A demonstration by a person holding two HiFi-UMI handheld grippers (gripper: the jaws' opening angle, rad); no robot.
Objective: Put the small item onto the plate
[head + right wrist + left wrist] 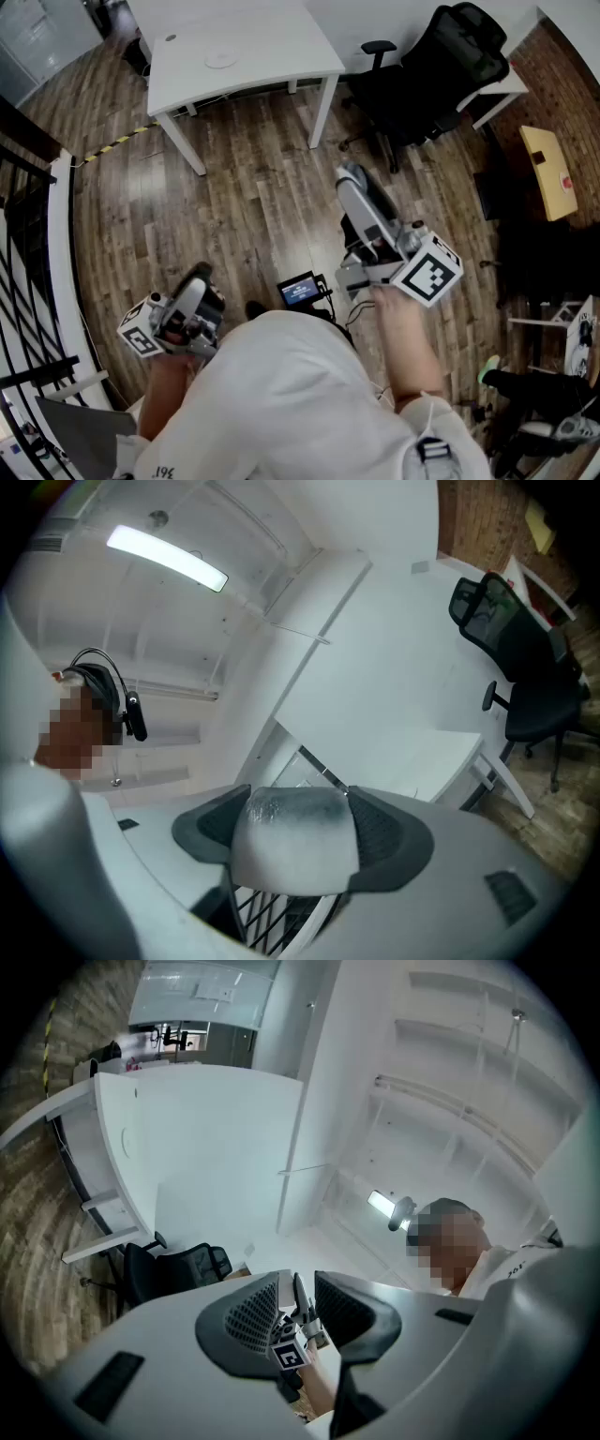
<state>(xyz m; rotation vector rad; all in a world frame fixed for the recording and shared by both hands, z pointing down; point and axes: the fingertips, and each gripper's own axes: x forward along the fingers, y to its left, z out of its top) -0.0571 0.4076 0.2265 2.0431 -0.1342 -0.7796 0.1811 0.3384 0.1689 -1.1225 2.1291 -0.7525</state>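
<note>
While the small item (292,846) sits grasped pad to pad in the widely spread right tool (298,797), it looks bulky yet light. Its pale, frosted surface is probably slippery, so a firm hold on its flanks suits it. One item shows, and one faint round plate (220,60) lies on the white desk (281,42), well apart. Of the two tools, the left tool (298,1290) is released and holds nothing.

Blurred, unidentifiable whitish lump (295,841) between jaws

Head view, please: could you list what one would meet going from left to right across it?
Railing → left gripper → small screen → right gripper, shut on the small item → yellow board.
</note>
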